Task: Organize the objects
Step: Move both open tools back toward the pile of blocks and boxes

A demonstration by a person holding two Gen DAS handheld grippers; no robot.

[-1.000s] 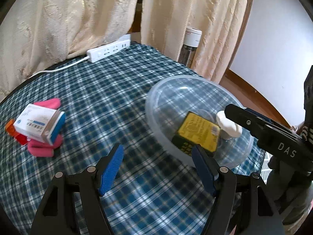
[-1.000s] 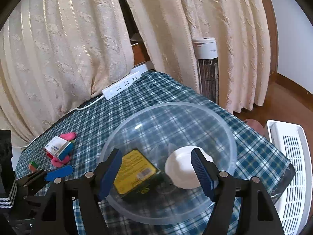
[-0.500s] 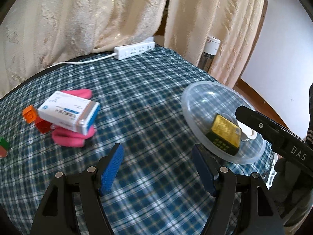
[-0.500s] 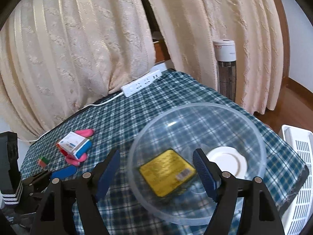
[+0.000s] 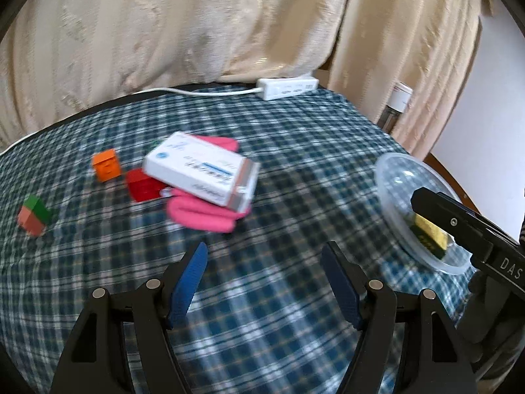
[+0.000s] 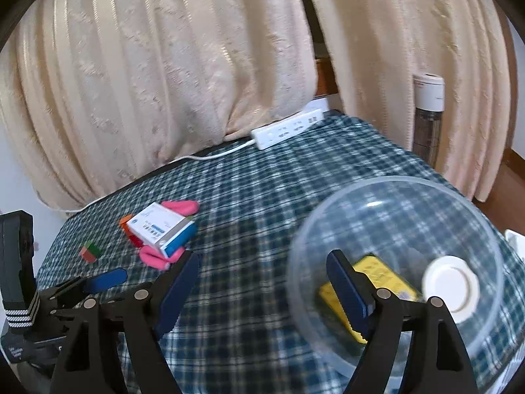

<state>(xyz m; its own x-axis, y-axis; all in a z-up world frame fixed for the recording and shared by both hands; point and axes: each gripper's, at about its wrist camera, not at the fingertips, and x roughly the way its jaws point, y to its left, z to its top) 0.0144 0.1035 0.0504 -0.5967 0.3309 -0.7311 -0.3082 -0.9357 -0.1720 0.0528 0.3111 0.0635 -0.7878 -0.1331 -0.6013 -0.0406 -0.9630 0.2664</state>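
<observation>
**Scanning the table: both grippers empty**

Working left to right in the left wrist view: a green-and-red block (image 5: pixel 33 218) lay at the far left, then an orange cube (image 5: pixel 105 165), then a red cube (image 5: pixel 142 184). The white medicine box (image 5: pixel 201 172) rested on a pink item (image 5: pixel 203 215), its long axis running from upper left down to lower right, the blue-striped end toward the clear bowl (image 5: pixel 392 197). The bowl held a yellow packet (image 6: pixel 377 279) and a white lid (image 6: pixel 449 284). The left gripper (image 5: pixel 264 284) stood wide open, empty. The right gripper (image 6: pixel 262 290) had just been opening, nothing between its jaws.
</observation>
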